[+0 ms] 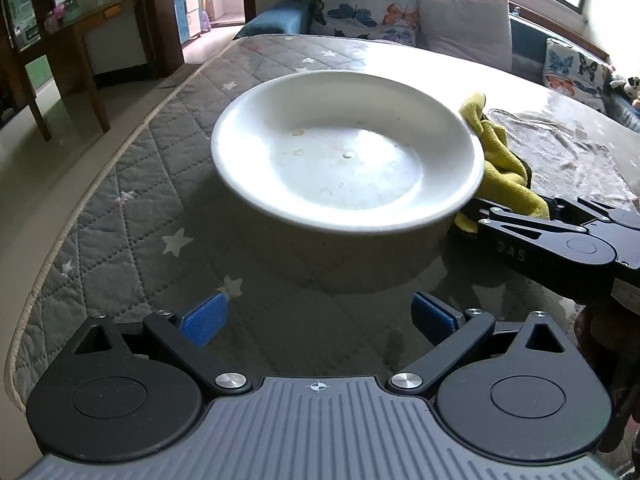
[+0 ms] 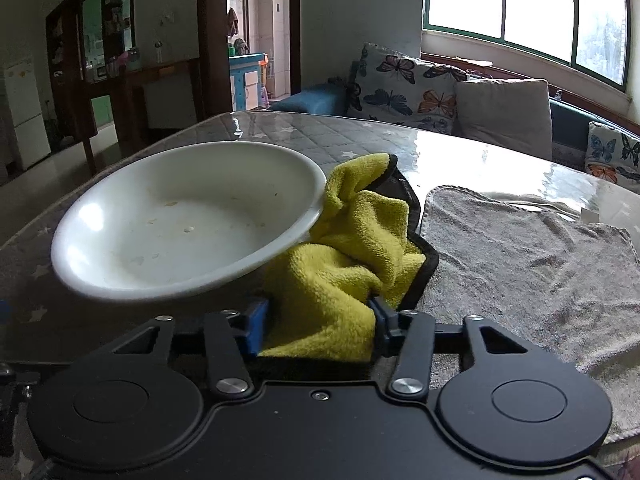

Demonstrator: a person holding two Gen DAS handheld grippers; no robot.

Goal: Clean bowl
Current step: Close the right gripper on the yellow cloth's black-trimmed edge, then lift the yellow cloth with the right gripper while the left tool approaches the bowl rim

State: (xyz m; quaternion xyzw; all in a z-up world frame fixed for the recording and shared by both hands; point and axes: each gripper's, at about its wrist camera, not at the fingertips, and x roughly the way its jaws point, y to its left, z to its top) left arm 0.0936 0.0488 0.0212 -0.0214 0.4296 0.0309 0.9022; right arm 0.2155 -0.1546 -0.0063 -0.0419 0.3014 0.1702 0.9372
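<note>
light: daylight from window [image 2: 520, 8], blown out | glare: glossy table [image 2: 480, 152] | edges: fisheye-bent, dim foreground

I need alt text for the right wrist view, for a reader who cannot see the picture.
The right hand-held gripper grips a bunched yellow cloth between its blue fingers, beside a white bowl with a few small food specks inside. Both rest on a glossy table over a grey quilted star pattern, and a grey towel lies flat to the right.

Bare table [image 1: 132, 208] flanks the bowl's [image 1: 348, 152] left; yellow cloth [image 1: 504, 164] crowds its right rim.
</note>
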